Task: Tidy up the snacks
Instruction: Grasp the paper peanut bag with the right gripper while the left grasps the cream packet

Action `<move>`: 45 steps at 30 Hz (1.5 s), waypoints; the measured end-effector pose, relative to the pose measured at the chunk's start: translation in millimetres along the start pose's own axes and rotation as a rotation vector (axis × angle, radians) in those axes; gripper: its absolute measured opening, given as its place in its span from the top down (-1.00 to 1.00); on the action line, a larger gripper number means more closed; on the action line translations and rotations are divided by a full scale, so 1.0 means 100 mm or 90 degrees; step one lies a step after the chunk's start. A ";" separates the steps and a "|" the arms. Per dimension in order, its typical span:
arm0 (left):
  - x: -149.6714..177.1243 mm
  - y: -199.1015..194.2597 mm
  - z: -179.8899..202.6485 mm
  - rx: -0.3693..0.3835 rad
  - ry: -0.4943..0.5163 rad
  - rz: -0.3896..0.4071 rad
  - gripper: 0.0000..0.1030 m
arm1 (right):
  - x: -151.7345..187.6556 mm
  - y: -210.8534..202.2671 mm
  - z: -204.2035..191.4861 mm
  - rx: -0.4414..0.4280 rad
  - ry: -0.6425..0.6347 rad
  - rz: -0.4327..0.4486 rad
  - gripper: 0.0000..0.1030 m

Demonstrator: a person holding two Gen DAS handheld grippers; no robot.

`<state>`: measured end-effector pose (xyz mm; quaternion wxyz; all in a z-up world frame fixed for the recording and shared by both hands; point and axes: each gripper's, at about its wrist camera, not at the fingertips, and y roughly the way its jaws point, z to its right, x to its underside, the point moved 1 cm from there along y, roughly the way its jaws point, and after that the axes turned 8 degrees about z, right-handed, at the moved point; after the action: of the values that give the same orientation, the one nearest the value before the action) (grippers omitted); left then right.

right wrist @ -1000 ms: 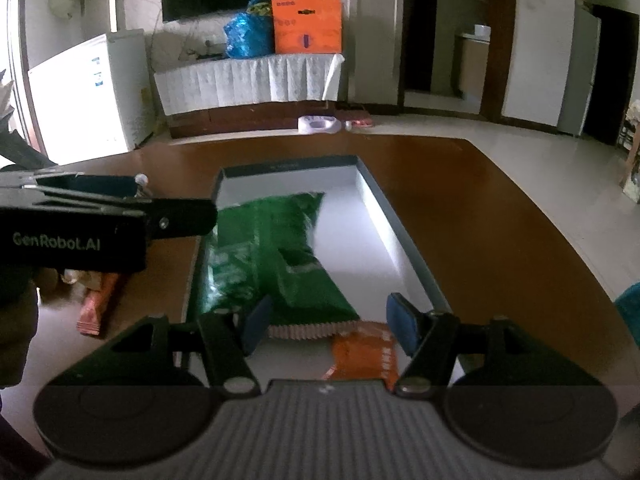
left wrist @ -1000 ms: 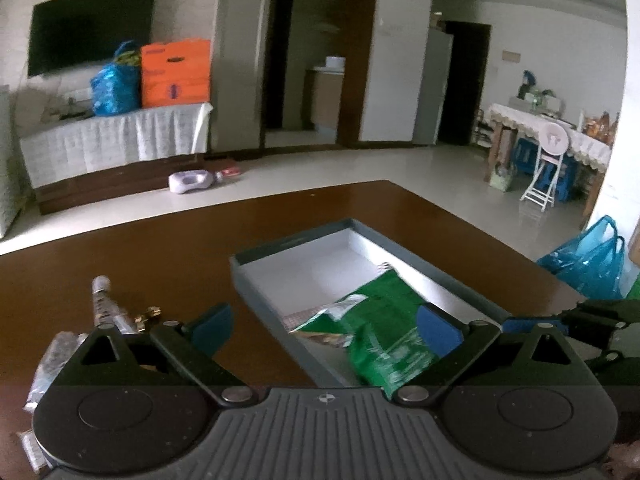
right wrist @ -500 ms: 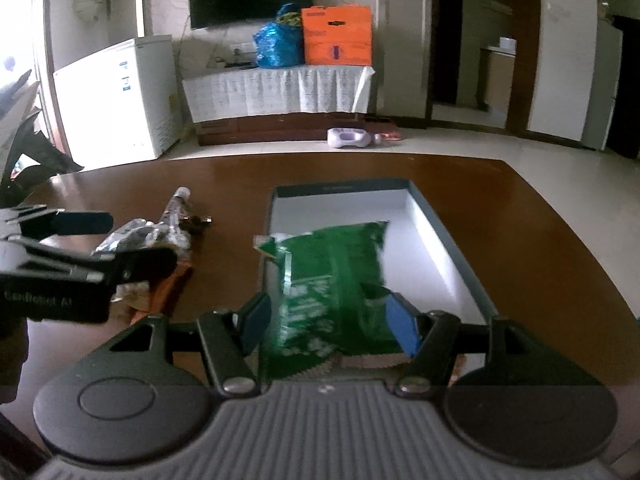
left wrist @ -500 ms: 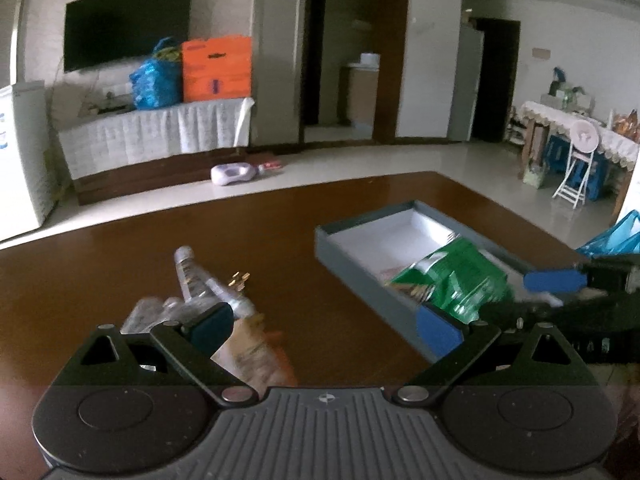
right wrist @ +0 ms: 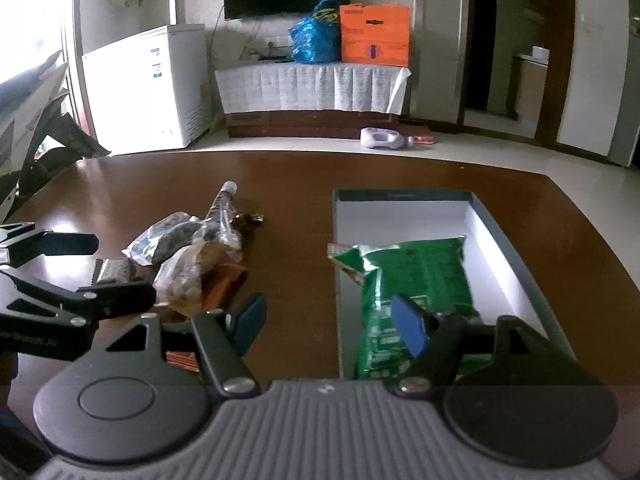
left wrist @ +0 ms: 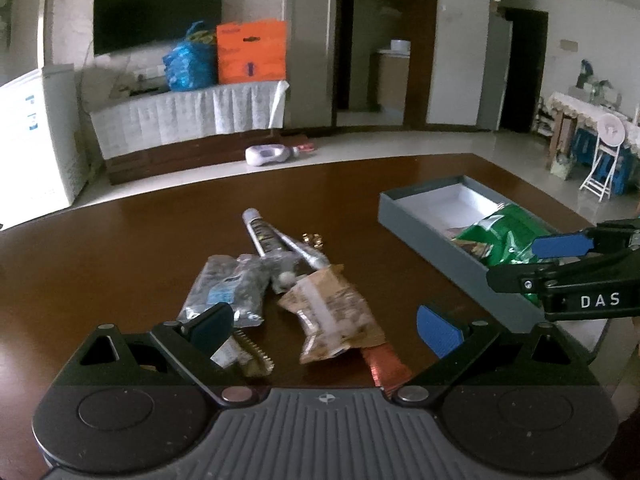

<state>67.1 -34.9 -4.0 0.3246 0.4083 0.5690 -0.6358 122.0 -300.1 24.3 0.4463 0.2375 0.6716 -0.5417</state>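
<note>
The green bag (right wrist: 416,276) is lying inside the gray box (right wrist: 516,248) near the table's (right wrist: 288,176) right edge — likely already sorted. The loose snacks (left wrist: 296,296) are sitting heaped mid-table, waiting. The left gripper (left wrist: 324,326) is hovering low over that heap, fingers spread and empty; the right gripper (right wrist: 330,322) is idling over the box's left wall, fingers also apart.

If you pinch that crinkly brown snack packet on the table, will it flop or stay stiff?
The crinkly brown snack packet would probably flop and crackle: its film looks wrinkled and bent. It likely feels light, lumpy pieces showing inside. It may tug the orange wrapper tucked under it.
</note>
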 end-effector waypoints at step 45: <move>0.24 0.30 -0.81 -0.064 -0.054 -0.080 -0.82 | -0.20 1.06 -1.08 -0.082 -0.019 -0.080 -0.36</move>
<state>94.4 42.2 -40.6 0.3280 0.3279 0.6105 -0.6420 179.3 -163.5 -11.7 0.4356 0.1575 0.7117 -0.5281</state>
